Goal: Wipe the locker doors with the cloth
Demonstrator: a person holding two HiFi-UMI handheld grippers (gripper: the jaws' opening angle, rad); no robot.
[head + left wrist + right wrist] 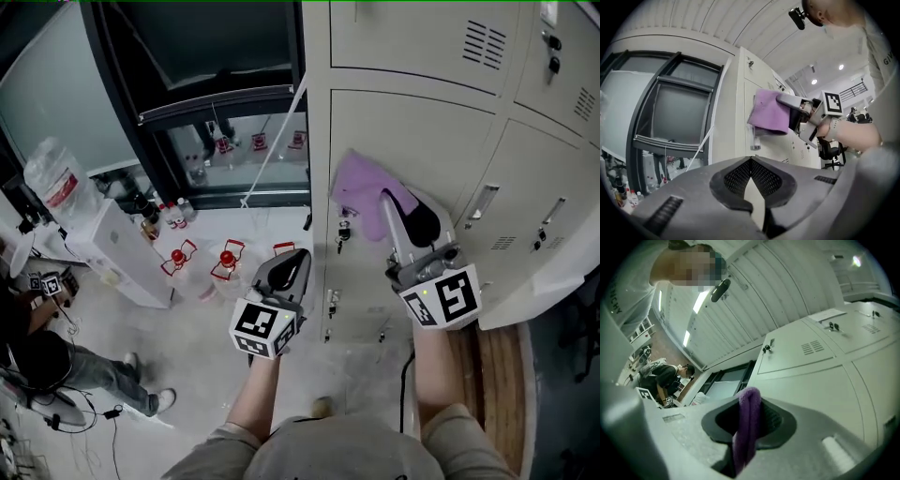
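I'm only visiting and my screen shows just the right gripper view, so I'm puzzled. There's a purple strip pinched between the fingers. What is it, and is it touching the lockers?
Observer: The head view shows it is a purple cloth. The right gripper holds it spread against a locker door.
Visitor: Whereabouts on the door?
Observer: Near the door's left edge, in its upper part.
Visitor: And the other gripper?
Observer: The left gripper is off to the left of that door, touching nothing. Its fingers are together with nothing between them.
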